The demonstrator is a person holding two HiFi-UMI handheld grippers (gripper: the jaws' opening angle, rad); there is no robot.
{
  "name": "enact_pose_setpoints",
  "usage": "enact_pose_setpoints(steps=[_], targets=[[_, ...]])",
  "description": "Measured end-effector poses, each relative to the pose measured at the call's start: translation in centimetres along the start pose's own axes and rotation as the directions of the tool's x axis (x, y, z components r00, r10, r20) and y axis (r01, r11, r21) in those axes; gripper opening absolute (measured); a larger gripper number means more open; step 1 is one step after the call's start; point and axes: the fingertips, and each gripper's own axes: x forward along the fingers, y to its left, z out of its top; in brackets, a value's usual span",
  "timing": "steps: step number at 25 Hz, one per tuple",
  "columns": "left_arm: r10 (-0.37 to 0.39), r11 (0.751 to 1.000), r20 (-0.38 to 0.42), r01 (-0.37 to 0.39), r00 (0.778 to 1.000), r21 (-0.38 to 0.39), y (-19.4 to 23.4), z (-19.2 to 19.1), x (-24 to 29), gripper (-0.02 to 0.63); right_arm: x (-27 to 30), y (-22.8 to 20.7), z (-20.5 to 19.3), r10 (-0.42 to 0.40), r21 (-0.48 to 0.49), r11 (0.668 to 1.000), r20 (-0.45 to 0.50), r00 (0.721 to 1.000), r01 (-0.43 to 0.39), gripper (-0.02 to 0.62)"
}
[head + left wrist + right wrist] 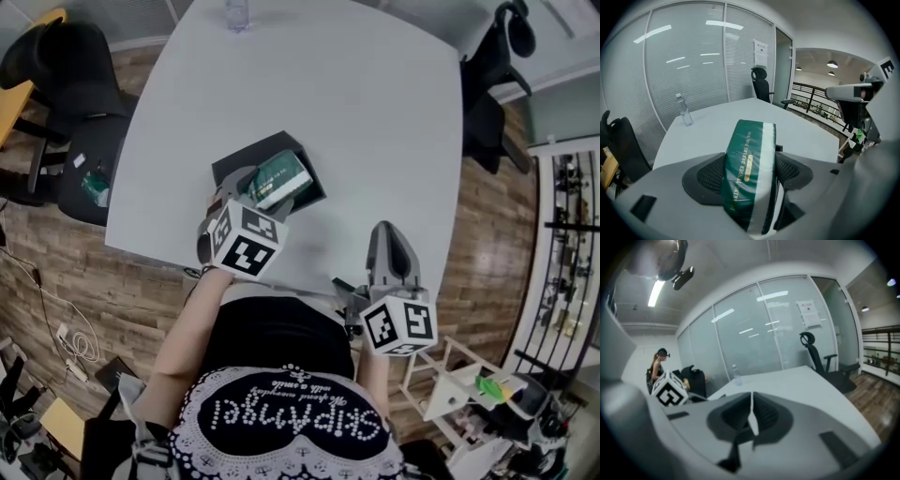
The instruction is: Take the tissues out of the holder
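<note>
In the head view, a white table (pixel 375 112) filled the upper middle of the frame, and a black holder (pixel 234 167) sat on it left of centre. A green tissue pack (pixel 281 176) lay tilted over the holder's open top. The left gripper (pixel 262 195) reached in from below and was closed on the pack, with its marker cube (pixel 246 242) just beneath. The right gripper (pixel 388 234) was at the lower right of centre, over the table's near edge and well apart from the holder. A water bottle (pixel 237 13) stood at the top edge, and black office chairs stood at the upper left (pixel 66 56) and upper right (pixel 497 66). In the left gripper view, the left gripper (pixel 750 168) had both dark mesh pads (pixel 710 176) pressed against the sides of the tissue pack (pixel 747 159), which stood on edge in the lower middle of the frame, its green and white wrapper facing the camera. The table (pixel 801 129) spread behind it, with the water bottle (pixel 685 110) at the left. In the right gripper view, the right gripper (pixel 751 420) had its jaws together, with only a thin slit between them and nothing held. The table (pixel 811 380) stretched to the right, the left gripper's marker cube (pixel 670 389) showed at the left, and a seated person (pixel 658 364) was behind it.
</note>
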Motion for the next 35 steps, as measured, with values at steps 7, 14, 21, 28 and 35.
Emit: enact_pose_setpoints(steps=[7,14,21,28,35], targets=[[0.022,1.000,0.090,-0.020,0.996,-0.015,0.6,1.6,-2.0,0.350,-0.9,0.4,0.3,-0.004,-0.010,1.000,0.033,0.999,0.005,0.035],[0.043,0.998,0.191,-0.034,0.981,-0.053,1.4,3.3,-4.3,0.350,-1.7,0.7,1.0,-0.015,-0.014,1.000,0.059,0.998,0.016,0.035],[0.051,0.997,0.285,-0.035,0.957,-0.063,1.6,5.2,-7.4,0.350,-2.5,1.1,1.9,-0.018,-0.020,1.000,0.091,0.996,0.020,0.035],[0.094,0.993,0.392,-0.056,0.915,-0.107,2.9,7.3,-10.4,0.350,-2.3,1.3,2.8,-0.025,-0.037,0.999,0.109,0.994,0.029,0.035],[0.136,0.986,0.473,-0.073,0.870,-0.148,4.9,8.2,-12.9,0.350,-1.6,1.6,4.3,-0.041,-0.057,0.997,0.133,0.990,0.049,0.035]])
